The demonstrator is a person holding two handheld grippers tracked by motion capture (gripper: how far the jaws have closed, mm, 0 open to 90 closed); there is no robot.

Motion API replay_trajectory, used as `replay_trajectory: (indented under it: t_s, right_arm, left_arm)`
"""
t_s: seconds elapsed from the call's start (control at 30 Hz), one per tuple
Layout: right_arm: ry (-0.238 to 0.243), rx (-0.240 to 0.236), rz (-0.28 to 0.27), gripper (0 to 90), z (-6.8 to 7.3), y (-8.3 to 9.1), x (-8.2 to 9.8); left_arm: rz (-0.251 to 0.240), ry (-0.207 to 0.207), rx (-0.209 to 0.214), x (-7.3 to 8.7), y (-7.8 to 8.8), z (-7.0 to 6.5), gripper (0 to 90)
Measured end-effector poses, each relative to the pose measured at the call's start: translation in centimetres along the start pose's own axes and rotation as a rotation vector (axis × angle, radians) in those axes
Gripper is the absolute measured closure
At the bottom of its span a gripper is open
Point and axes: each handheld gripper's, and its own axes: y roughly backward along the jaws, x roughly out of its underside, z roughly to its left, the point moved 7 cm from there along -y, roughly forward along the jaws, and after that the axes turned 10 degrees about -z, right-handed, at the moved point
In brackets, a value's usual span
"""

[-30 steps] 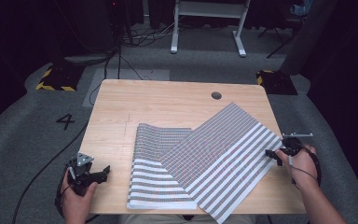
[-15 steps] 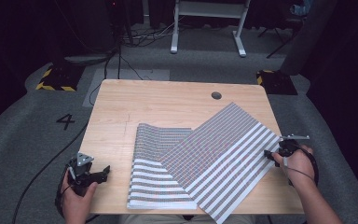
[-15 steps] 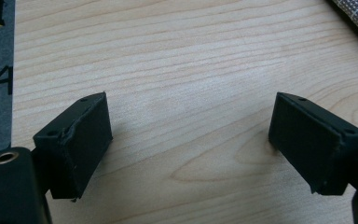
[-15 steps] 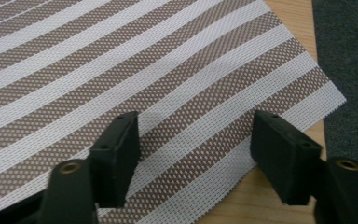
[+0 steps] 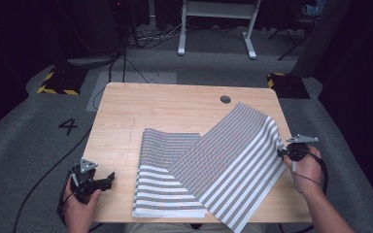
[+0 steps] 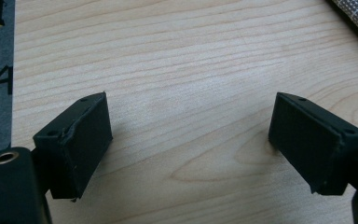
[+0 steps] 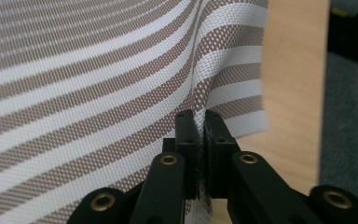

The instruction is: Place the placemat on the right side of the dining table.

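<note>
A brown-and-white striped woven mat lies diagonally across the table's right half, over a second striped piece that lies flat in the middle. My right gripper is at the mat's right edge and is shut on it. In the right gripper view the jaws pinch the mat's edge, which curves up from the table. My left gripper rests near the front left corner, open, apart from the mats. Between its jaws there is only bare wood.
The wooden table has a round cable hole at the back right. Grey carpet surrounds it, with a painted 4 at the left. A white frame and cables stand behind.
My right gripper has crept a little to the left with the mat's edge in it. The left gripper has stayed in place.
</note>
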Motion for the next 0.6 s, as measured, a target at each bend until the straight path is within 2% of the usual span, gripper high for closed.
replay_trajectory:
  t_s: [0.1,0.2,0.27,0.3,0.37,0.6]
  right_arm:
    - [0.045,0.030,-0.042,87.2,-0.8,0.7,-1.6]
    - [0.126,0.055,-0.067,87.0,-1.4,1.1,-3.3]
    - [0.159,0.061,-0.095,87.0,-1.6,1.1,-4.3]
    - [0.159,0.061,-0.095,87.0,-1.6,1.1,-4.3]
    - [0.210,0.060,-0.136,86.9,-1.8,0.9,-5.8]
    - [0.239,0.071,-0.151,86.7,-2.7,-0.8,-8.1]
  left_arm:
    - [0.000,0.000,0.000,0.0,0.0,0.0,13.3]
    - [0.000,0.001,0.000,0.0,0.0,0.0,13.3]
    - [0.000,0.000,0.000,0.0,0.0,0.0,13.3]
    - [0.000,0.000,0.000,0.0,0.0,0.0,13.3]
    - [-0.001,0.002,0.001,0.0,0.0,0.0,13.4]
    - [-0.004,0.001,-0.003,0.0,-0.1,0.0,13.4]
